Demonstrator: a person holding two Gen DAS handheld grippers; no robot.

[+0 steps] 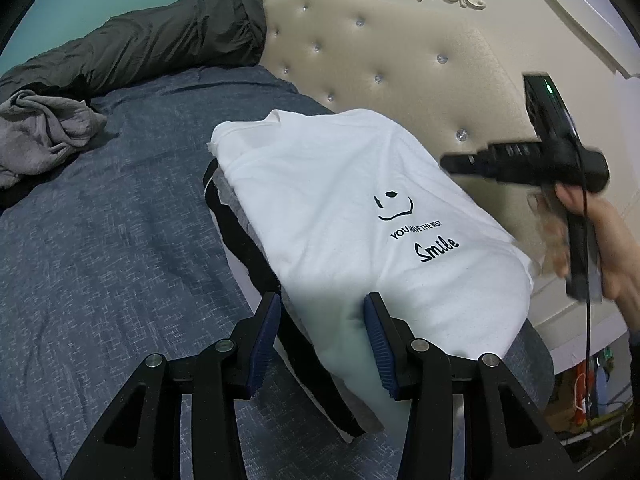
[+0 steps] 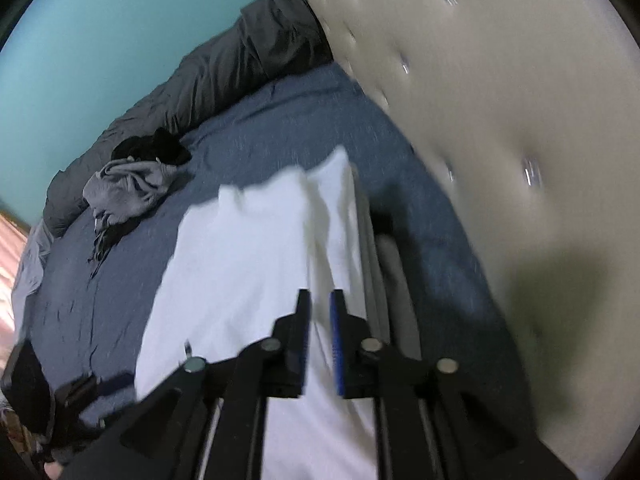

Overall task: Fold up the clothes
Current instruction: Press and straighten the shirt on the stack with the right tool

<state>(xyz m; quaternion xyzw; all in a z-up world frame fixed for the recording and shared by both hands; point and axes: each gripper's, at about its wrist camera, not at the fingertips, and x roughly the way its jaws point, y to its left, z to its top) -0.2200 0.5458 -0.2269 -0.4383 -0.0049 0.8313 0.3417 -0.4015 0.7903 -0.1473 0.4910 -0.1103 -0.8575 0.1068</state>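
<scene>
A folded white T-shirt lies on top of a small pile of folded clothes on the bed, close to the padded cream headboard. Its printed smile face and the word "Smile" are facing up. The left gripper is at the near edge of this pile with its jaws apart, and a soft bulge of the white cloth sits between the blue pads; I cannot tell if the pads press on it. The right gripper is over the white T-shirt with its jaws nearly together, a narrow gap between them, and nothing is clamped. In the left wrist view a hand holds that right gripper beside the headboard. Farther away on the bed lie a crumpled grey garment and a dark rolled quilt.
</scene>
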